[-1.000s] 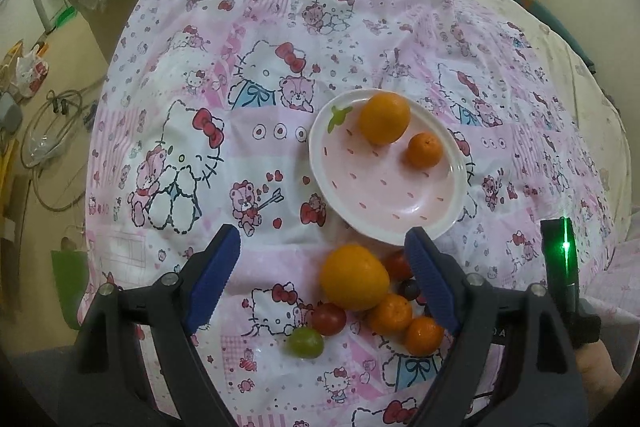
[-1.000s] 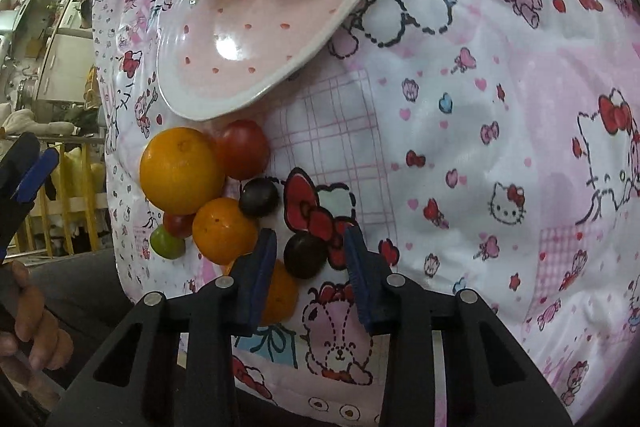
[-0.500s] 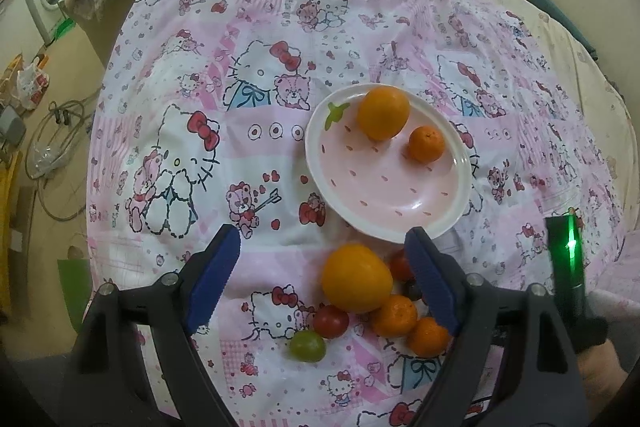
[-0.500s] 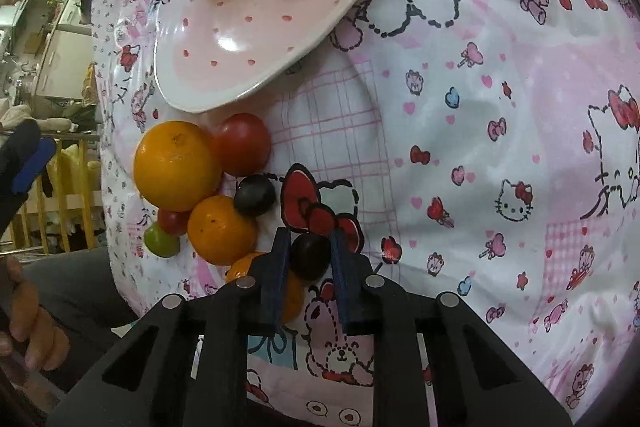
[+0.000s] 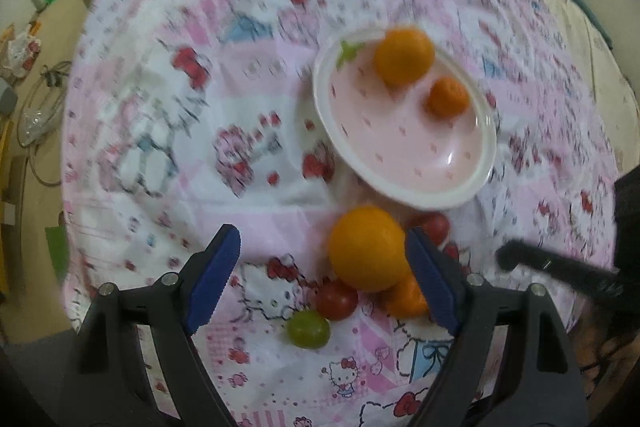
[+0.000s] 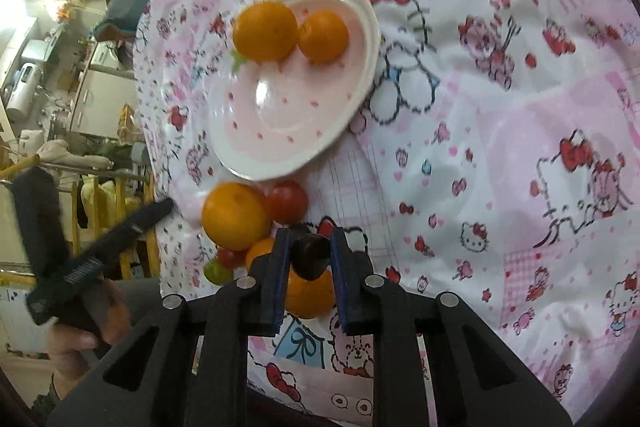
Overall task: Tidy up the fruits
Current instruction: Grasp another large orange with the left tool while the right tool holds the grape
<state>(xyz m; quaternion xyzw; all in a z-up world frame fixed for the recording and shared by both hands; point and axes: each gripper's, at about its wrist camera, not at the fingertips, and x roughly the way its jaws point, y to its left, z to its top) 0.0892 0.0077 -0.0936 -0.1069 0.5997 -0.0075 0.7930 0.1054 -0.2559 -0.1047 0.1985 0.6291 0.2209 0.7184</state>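
My right gripper [image 6: 309, 247] is shut on a dark grape [image 6: 310, 255], lifted above the pile of fruit. A pink plate [image 6: 248, 131] holds a large orange [image 6: 265, 31] and a small mandarin [image 6: 323, 35]. In front of the plate lie a large orange [image 6: 235, 215], a red tomato [image 6: 286, 201], mandarins [image 6: 310, 297], a small red tomato and a green grape [image 6: 217, 271]. My left gripper [image 5: 324, 247] is open above the bed, with the large orange [image 5: 366, 248] just inside its right finger. The plate [image 5: 476, 183], a tomato [image 5: 337, 299] and the green grape [image 5: 309, 329] show there too.
Everything lies on a bed with a pink Hello Kitty cover [image 6: 500, 131]. The floor with cables [image 5: 36, 115] lies left of the bed. The left gripper and the hand holding it show in the right wrist view [image 6: 64, 267].
My right gripper has closed on the dark grape and lifted it off the cover, drawing back from the pile. My left gripper has moved closer to the fruit, and its view is blurred.
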